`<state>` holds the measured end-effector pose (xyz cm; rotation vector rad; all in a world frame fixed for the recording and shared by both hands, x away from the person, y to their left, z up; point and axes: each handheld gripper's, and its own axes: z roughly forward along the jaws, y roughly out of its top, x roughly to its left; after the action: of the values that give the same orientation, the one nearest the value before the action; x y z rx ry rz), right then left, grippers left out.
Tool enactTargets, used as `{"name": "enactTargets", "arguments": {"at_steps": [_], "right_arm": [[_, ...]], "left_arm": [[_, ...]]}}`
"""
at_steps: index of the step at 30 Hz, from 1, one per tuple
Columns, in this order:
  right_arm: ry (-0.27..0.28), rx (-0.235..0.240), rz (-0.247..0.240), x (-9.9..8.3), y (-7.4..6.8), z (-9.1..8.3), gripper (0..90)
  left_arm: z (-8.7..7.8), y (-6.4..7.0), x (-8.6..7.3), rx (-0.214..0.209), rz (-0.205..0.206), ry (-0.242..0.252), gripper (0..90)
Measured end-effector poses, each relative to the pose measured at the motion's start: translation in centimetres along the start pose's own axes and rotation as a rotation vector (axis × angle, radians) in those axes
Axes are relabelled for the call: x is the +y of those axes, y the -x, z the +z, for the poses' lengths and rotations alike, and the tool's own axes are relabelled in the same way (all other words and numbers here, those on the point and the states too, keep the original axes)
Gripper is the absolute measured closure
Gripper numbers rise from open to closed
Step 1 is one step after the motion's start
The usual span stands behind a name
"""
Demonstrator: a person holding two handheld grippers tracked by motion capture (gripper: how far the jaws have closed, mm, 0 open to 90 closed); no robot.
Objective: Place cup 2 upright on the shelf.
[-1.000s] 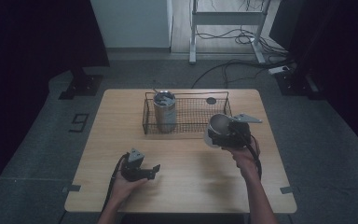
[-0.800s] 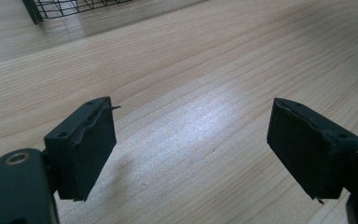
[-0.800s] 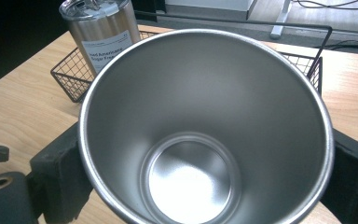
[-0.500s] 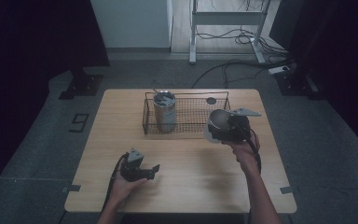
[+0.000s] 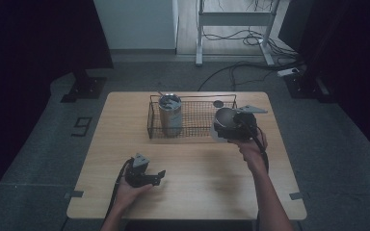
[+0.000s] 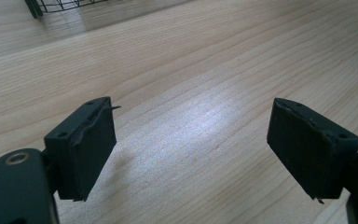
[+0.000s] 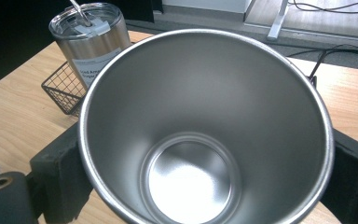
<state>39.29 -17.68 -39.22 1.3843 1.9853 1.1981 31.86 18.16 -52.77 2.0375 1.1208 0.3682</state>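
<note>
Right gripper view: right claw (image 7: 205, 163) clenched on steel cup (image 7: 205, 130), mouth twd camera, axis along claw.

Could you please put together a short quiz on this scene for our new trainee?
1. True or false: the left gripper holds a cup.
2. Which thing stands inside the wire basket? A) a lidded tumbler B) a plate C) a bottle
3. What does the right gripper grip?

Key
1. False: its jaws stand apart over the bare table.
2. A: the lidded tumbler stands upright at the basket's left end.
3. An open steel cup, clamped between the jaws, empty inside.
</note>
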Motion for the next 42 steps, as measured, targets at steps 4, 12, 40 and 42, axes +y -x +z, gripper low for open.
{"name": "enactTargets", "arguments": {"at_steps": [4,12,40,42], "right_arm": [[-0.002,0.007,0.009,0.3,-0.1,0.3,7.0],[-0.008,0.001,0.003,1.1,-0.2,1.1,7.0],[-0.032,-0.021,-0.013,4.0,0.2,3.3,7.0],[-0.034,-0.026,-0.012,4.3,0.3,3.5,7.0]], "left_arm": [[0.0,0.0,0.0,0.000,-0.001,0.002,15.5],[0.1,0.1,-0.1,0.000,0.002,-0.004,15.5],[0.6,0.7,-0.2,-0.006,0.013,-0.020,15.4],[0.5,0.7,-0.1,-0.005,0.013,-0.019,15.4]]}}
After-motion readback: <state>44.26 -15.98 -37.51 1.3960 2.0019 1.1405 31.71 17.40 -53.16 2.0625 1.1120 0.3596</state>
